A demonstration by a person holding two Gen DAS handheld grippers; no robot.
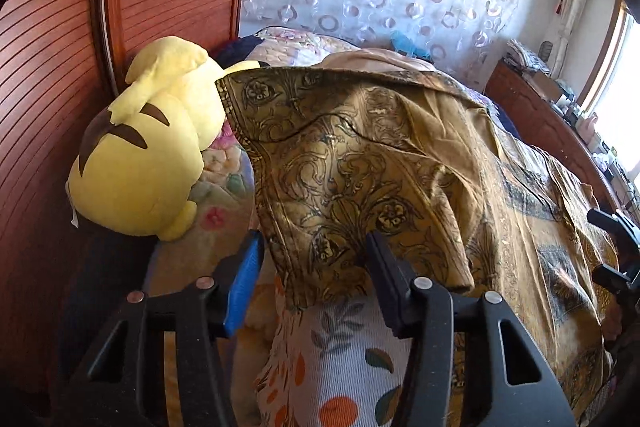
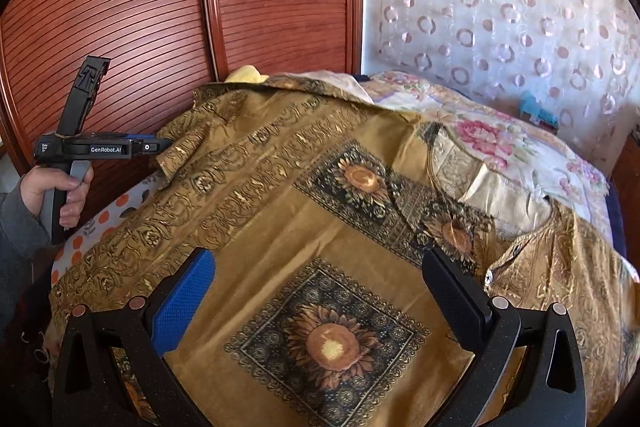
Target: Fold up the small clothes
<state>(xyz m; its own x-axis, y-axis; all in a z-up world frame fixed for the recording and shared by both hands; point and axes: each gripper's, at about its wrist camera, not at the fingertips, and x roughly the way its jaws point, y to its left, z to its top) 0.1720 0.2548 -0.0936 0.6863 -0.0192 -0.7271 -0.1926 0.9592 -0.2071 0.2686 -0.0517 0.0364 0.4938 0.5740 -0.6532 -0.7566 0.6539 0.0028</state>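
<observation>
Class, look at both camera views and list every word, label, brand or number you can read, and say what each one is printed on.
"GenRobot.AI": white lettering on the black body of the left tongs, seen in the right wrist view.
Small white label at the rear end of the same body: a few stacked words, too small to read.
Gold shirt, yellow plush toy: no readable text.

A yellow plush toy (image 1: 140,163) lay against the slatted red-brown wooden panel (image 1: 52,75). A sheer curtain with ring patterns (image 2: 500,7) hung behind the bed, whose floral quilt (image 2: 512,147) and fruit-printed sheet (image 1: 340,359) showed.
</observation>
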